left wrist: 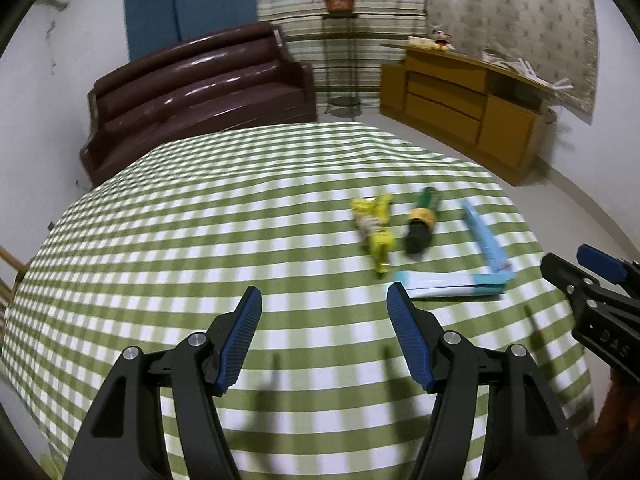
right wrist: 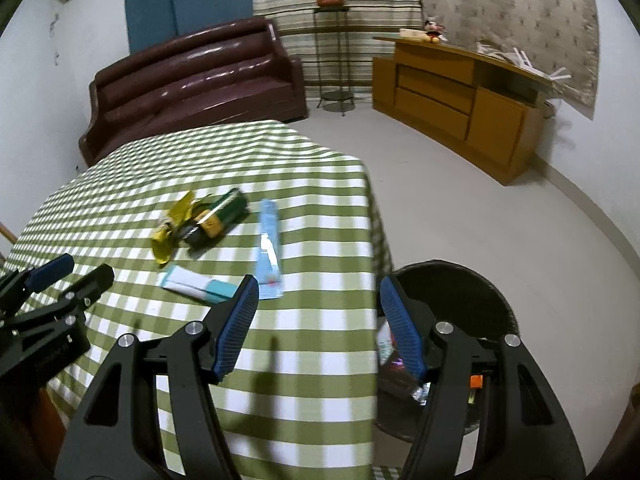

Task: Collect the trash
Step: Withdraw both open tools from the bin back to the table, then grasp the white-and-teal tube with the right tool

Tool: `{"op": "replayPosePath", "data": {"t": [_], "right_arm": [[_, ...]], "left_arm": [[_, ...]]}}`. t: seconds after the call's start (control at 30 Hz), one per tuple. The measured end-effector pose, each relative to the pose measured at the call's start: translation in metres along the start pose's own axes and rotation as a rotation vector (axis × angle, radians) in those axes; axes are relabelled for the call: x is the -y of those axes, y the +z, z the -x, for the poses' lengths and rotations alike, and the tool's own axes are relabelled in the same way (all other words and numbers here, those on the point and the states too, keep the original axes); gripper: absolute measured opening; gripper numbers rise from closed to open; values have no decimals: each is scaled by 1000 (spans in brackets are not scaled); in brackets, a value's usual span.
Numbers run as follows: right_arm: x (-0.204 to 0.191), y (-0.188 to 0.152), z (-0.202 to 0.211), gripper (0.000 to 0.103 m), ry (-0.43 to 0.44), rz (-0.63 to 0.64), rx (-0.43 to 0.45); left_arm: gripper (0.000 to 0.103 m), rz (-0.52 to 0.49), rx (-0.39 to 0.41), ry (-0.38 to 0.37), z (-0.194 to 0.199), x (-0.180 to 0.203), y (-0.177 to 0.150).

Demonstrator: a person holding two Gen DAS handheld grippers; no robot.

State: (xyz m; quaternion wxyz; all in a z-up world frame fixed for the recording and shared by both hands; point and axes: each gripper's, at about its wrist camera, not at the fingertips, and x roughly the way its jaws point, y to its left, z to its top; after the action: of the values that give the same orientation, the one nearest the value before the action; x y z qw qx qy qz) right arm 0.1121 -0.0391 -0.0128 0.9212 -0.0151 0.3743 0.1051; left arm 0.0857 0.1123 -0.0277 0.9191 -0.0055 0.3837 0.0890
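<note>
Several pieces of trash lie on the green checked tablecloth (left wrist: 200, 240): a crumpled yellow wrapper (left wrist: 375, 228) (right wrist: 172, 224), a green and black packet (left wrist: 421, 224) (right wrist: 218, 220), a light blue wrapper (left wrist: 484, 236) (right wrist: 270, 246) and a white and teal wrapper (left wrist: 452, 282) (right wrist: 200, 282). My left gripper (left wrist: 324, 304) hovers open over the cloth, short of the trash, nothing between its fingers. My right gripper (right wrist: 316, 294) is open and empty at the table's right edge, above a dark wicker bin (right wrist: 460, 292) with wrappers inside.
A brown leather sofa (left wrist: 200, 92) stands behind the table. A wooden sideboard (right wrist: 460, 96) lines the right wall, with a plant stand (right wrist: 332, 40) between them. Bare grey floor (right wrist: 460, 208) spreads to the right of the table.
</note>
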Motion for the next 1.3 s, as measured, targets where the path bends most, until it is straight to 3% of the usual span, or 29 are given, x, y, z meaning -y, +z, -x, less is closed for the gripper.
{"op": "replayPosePath", "data": {"t": [0.53, 0.9, 1.07, 1.3], "right_arm": [[-67, 0, -17, 62, 60, 174, -53], [-85, 5, -40, 62, 86, 234, -128], [-98, -1, -45, 50, 91, 254, -151], [-107, -5, -43, 43, 107, 251, -155]], "left_arm": [[64, 87, -17, 38, -1, -59, -6], [64, 124, -29, 63, -6, -83, -7], [64, 130, -40, 64, -8, -87, -9], [64, 124, -39, 54, -8, -87, -9]]}}
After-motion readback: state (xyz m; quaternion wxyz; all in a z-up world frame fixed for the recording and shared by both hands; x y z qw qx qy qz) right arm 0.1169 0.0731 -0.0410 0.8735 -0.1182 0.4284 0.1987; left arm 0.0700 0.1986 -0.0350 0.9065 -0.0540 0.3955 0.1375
